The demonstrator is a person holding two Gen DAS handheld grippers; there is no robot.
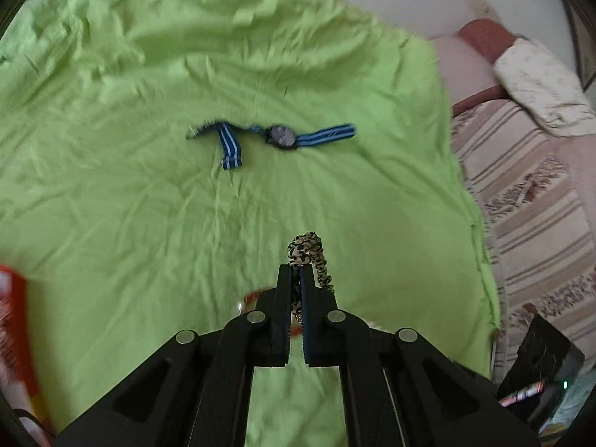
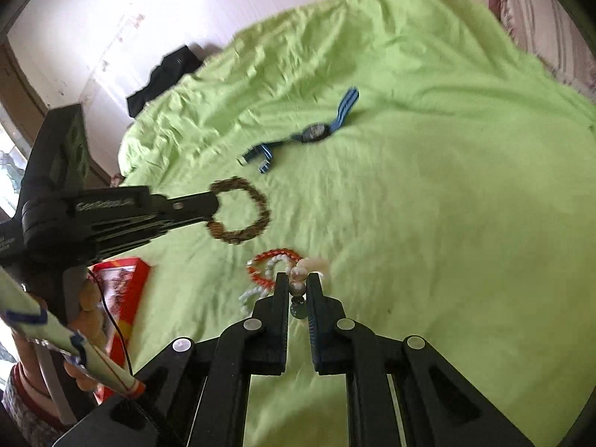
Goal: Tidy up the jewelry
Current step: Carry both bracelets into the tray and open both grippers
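Left wrist view: left gripper [image 1: 295, 273] pinching soft, light tiger-striped fabric loop [image 1: 311, 251], lifted over green sheet [image 1: 149, 205]. Right gripper [image 2: 298, 283] clamped on hard, slippery pearl beads [image 2: 299, 277], near orange bead bracelet [image 2: 260, 264].

Left gripper [image 1: 295, 272]: matte black linkage arms, four round silver pivot pins, blue ribbed pads on the fingers [image 1: 307, 298]. Right gripper [image 2: 298, 283]: same build. Left hand [image 2: 89, 320]: bare skin on a grey handle, thin black cable, red-trimmed patterned sleeve.

red box [image 1: 15, 320] cut by left edge, blurred, scrunchie [image 1: 307, 257] partly hidden inside left claw [image 1: 295, 272]
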